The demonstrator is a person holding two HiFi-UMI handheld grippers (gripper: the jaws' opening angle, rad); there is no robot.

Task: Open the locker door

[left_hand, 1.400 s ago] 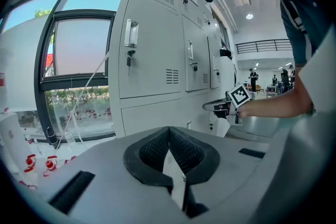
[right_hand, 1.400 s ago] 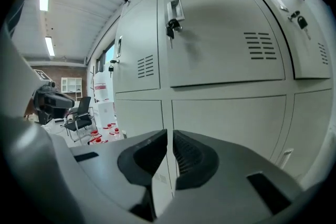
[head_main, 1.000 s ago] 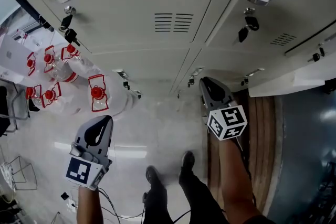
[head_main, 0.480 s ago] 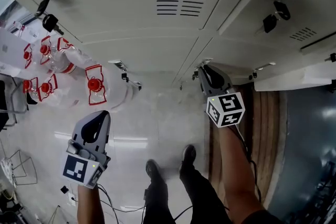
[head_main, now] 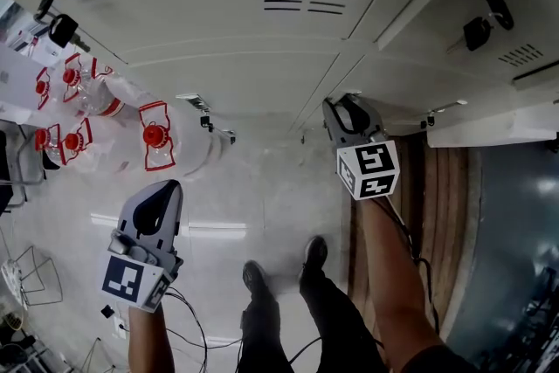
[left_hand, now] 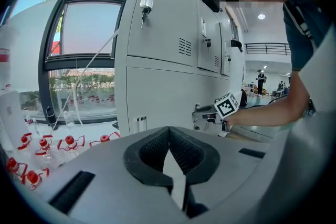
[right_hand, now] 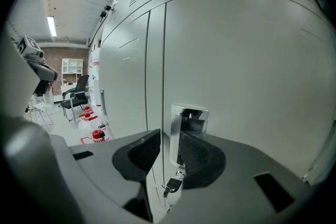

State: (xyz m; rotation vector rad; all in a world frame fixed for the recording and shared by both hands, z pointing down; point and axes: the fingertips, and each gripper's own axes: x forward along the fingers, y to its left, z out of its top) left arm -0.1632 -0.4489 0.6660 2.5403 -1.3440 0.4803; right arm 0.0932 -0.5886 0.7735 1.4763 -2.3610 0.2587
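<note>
The right gripper (right_hand: 169, 137) is at the low locker door (right_hand: 247, 81), which fills the right half of the right gripper view. Its jaws have just been opening and now stand moderately apart. The chrome pull handle (right_hand: 189, 119) sits between them, close to the right-hand pad. The wide lens bends the picture here, so the pad may or may not be touching the metal, but nothing looks clamped. A key (right_hand: 172, 184) hangs from the lock just under the handle, at the lower centre of the frame. In the head view this gripper is right of centre, against the bottom row of lockers. The left gripper (left_hand: 169, 136) hangs well apart at the lower left, its jaws closed tip to tip on nothing, above the floor near the red-capped water bottles (head_main: 157, 144).

The door is shut, so the step in hand is probably taking hold of the handle. The left-hand jaw sits over the seam with the neighbouring door (right_hand: 128, 86), so closing off-centre could pinch the door edge rather than the handle. The polished chrome may slide out of a shallow bite when pulled. A low approach could knock the key. If the lock is not turned, pulling would only strain the grip.
</note>
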